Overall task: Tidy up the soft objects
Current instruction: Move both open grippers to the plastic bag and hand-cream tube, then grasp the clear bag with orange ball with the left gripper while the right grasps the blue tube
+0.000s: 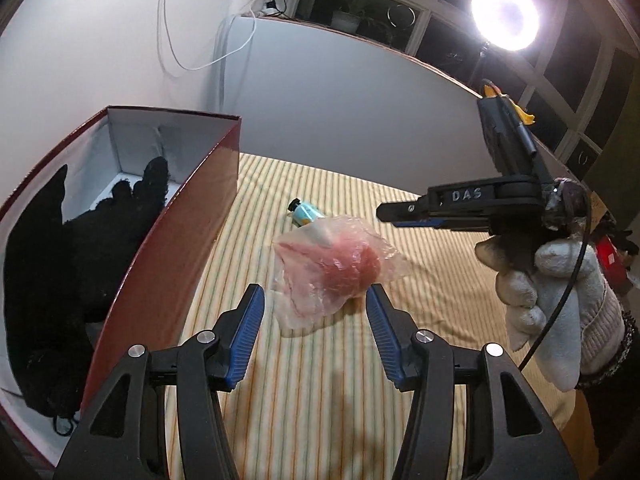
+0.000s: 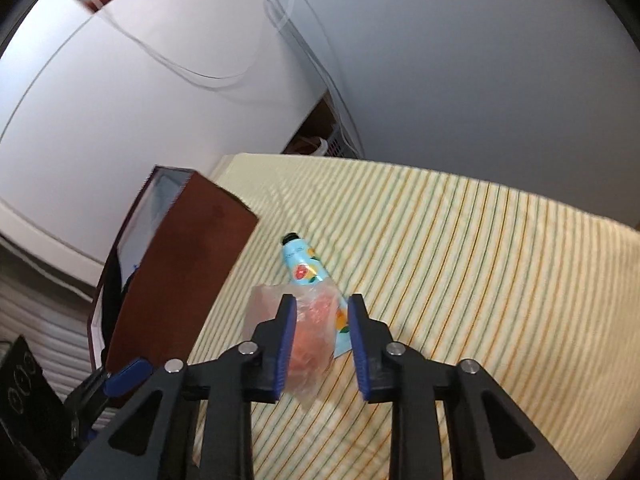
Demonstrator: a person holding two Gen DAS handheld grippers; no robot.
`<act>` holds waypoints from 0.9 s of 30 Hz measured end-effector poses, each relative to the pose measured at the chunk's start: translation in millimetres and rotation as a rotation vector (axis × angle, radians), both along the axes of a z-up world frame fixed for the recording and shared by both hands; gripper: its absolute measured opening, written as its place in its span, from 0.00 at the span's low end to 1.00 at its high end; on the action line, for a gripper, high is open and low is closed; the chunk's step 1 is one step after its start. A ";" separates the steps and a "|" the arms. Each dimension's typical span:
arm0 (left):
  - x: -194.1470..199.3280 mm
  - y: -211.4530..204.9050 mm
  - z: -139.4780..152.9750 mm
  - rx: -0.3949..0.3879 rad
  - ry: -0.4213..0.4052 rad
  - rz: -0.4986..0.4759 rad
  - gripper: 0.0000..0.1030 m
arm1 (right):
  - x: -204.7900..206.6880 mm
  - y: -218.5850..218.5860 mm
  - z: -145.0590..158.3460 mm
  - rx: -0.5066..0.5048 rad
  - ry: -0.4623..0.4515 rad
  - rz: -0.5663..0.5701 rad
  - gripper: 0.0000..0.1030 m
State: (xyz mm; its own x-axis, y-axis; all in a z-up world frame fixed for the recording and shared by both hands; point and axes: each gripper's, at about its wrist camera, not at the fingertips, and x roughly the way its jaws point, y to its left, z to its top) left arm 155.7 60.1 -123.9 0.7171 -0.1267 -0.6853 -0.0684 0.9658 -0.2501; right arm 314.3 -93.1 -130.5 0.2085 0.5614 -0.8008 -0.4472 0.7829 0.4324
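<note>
- As I look from the left, the open red box sits on the striped bedspread with a black fuzzy glove lying inside against its white lining.
- Just right of the box, the left gripper hangs over the bedspread with its blue pads standing wide; a crumpled clear bag holding something pink lies on the cloth just beyond its tips, not between them.
- Behind the bag lies a pale blue tube with a black cap, partly covered by the plastic.
- Further right, a white-gloved hand carries the right gripper; its jaws stand narrow but not shut, and from its own camera the bag shows between them, resting against the left pad with nothing pinched that I can see.
- Risk, as I judge it: both grippers aim at the same bag, so they could collide or tug it apart; thin plastic may slip from the pads, or the right jaws may catch the tube beneath along with it.
- Lifting by a loose corner could let the pink contents sag or spill out.
- Hard to tell: what the pink thing is, whether the bag is sealed, and how much of the tube lies under it.
- Blur in the right camera's view smears the box's near end, and its inside is mostly cut off there.
</note>
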 end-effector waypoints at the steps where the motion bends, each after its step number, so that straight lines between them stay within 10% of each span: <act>1: 0.1 0.9 -1.4 0.001 0.002 0.000 0.50 | 1.1 1.7 -4.4 0.000 0.011 0.003 0.21; 21: -8.2 -16.9 -19.2 0.058 0.055 -0.070 0.62 | -60.3 40.9 -11.1 0.002 0.068 0.237 0.22; 27: 7.8 -28.6 -29.7 0.070 0.084 -0.059 0.62 | -57.5 31.8 8.4 -0.030 -0.059 0.202 0.48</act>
